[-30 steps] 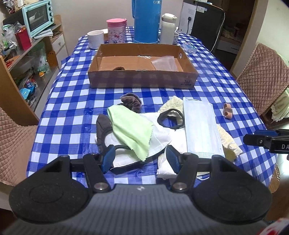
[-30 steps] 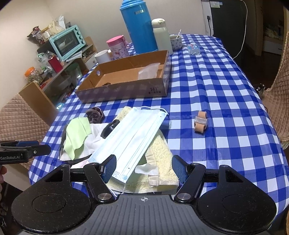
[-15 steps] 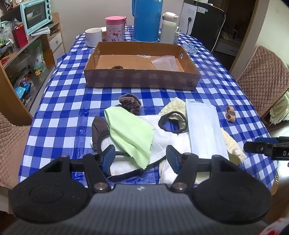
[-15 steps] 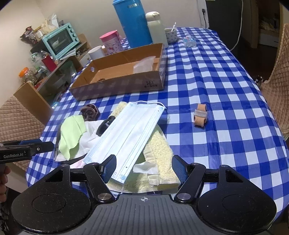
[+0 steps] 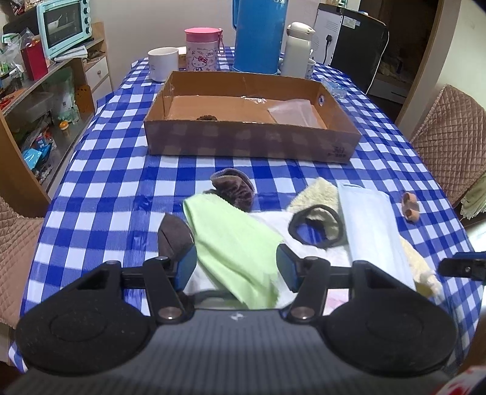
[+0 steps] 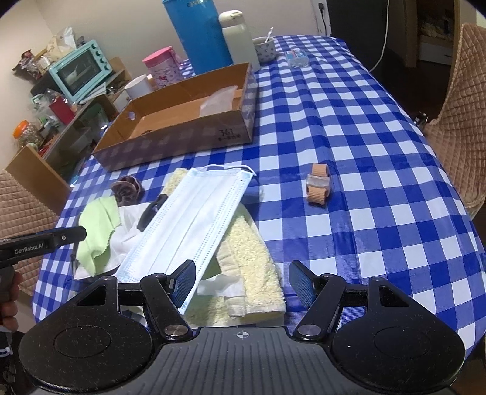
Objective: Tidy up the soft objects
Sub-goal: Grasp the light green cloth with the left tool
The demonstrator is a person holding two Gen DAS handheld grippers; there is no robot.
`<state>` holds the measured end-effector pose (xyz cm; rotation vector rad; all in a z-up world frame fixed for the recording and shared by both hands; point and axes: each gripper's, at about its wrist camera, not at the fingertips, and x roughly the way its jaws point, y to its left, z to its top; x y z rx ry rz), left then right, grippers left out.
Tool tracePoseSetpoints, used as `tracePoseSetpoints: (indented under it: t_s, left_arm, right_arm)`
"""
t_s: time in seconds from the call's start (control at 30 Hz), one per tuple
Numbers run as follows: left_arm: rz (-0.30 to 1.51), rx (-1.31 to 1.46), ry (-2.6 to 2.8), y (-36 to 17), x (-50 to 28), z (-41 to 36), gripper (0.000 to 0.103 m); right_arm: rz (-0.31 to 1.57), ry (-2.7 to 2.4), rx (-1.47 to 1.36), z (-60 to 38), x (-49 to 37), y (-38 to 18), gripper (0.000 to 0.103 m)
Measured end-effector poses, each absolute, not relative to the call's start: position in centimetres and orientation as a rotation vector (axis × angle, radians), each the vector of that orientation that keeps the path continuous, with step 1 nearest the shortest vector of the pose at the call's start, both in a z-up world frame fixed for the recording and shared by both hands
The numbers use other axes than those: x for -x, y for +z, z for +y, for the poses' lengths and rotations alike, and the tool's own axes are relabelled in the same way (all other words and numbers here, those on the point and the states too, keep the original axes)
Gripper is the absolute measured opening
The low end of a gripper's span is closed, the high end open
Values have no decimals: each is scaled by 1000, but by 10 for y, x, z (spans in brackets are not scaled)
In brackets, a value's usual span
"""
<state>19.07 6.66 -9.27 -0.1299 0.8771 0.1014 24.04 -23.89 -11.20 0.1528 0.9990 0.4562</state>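
A pile of soft things lies on the checked tablecloth: a light green cloth (image 5: 234,243) (image 6: 98,226), a blue face mask (image 5: 370,231) (image 6: 194,218), a cream fleece cloth (image 6: 246,258), white cloth (image 5: 273,221), brown socks (image 5: 235,187) and a black band (image 5: 316,224). An open cardboard box (image 5: 249,142) (image 6: 182,136) stands behind the pile. My left gripper (image 5: 235,267) is open, its fingers either side of the green cloth. My right gripper (image 6: 243,281) is open over the near end of the mask and fleece.
A small tan strap item (image 6: 317,185) lies apart on the right. A blue thermos (image 5: 258,33), white flask (image 5: 297,48), pink canister (image 5: 202,48) and white mug (image 5: 162,62) stand behind the box. Quilted chairs (image 5: 452,136) flank the table; shelves with an oven (image 5: 60,25) stand left.
Both grippers have moved forward and lower towards the pile; the left one now straddles the green cloth. Nothing on the table has shifted.
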Motion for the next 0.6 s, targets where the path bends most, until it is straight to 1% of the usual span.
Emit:
tracePoseSetpoints:
  t_s: [0.1,0.23,0.37,0.6]
  left_arm:
    - [877,116,105,-98,-199,71,51]
    - [888,99,104,-106,-209,75,50]
    - [896,89,87,-112,-217,77,40]
    - [931,77,86,-123,-226,77,39]
  right_arm:
    - [1007,444,-159,-239,-243,-114,68]
    - [1015,427,-162,-240,-249,-117,68]
    - [1022,410,-165,-240,-255,-119,68]
    - [1033,389,-167,-240,-263,-124,68]
